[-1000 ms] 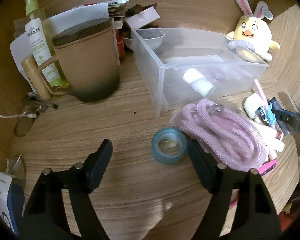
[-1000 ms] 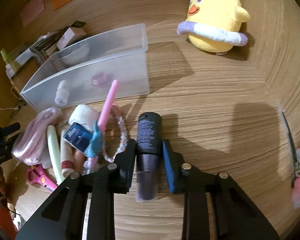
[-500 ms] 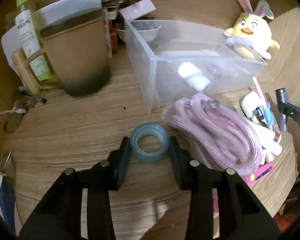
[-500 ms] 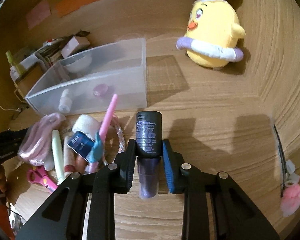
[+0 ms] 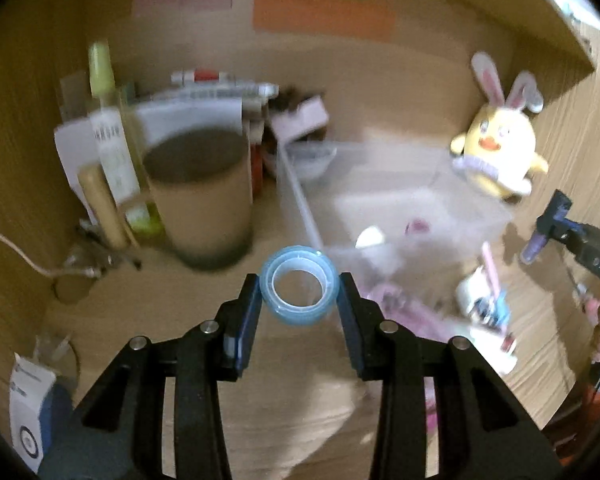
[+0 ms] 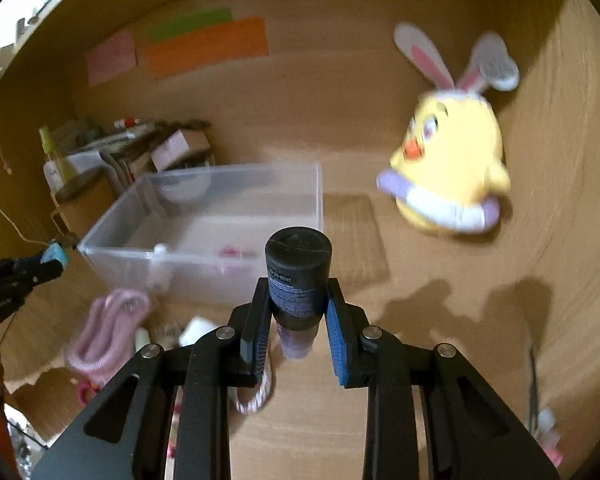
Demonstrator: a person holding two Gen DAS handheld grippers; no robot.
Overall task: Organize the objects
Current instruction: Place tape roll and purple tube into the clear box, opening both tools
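1. The blue tape roll (image 5: 298, 285) sits clamped between the pads of the left gripper (image 5: 299, 300), lifted clear of the wooden desk (image 5: 300, 432), its open centre facing the camera; those jaws have just been closing on it and now pinch it from both sides.
2. The dark bottle (image 6: 299, 280) with a black cap is pinched between the pads of the right gripper (image 6: 298, 312), cap end pointing away from the camera, its purple lower part hanging below the fingers; it too is off the desk.
3. Beyond both held things stands the clear plastic bin (image 6: 204, 216), open-topped; a small white bottle (image 6: 160, 250) and something pink lie inside, blurred.
4. In front of the bin, on the desk, lie a coiled pink cord (image 6: 108, 328) and a jumble of small items, too blurred to name.
5. To the bin's left stands a brown mug (image 5: 200, 196), with a tall green-capped bottle (image 5: 108, 128) beside it; to its right sits a yellow plush toy (image 6: 448, 176) with rabbit ears.
6. On the back wall hang pink, green and orange paper notes (image 6: 204, 46).
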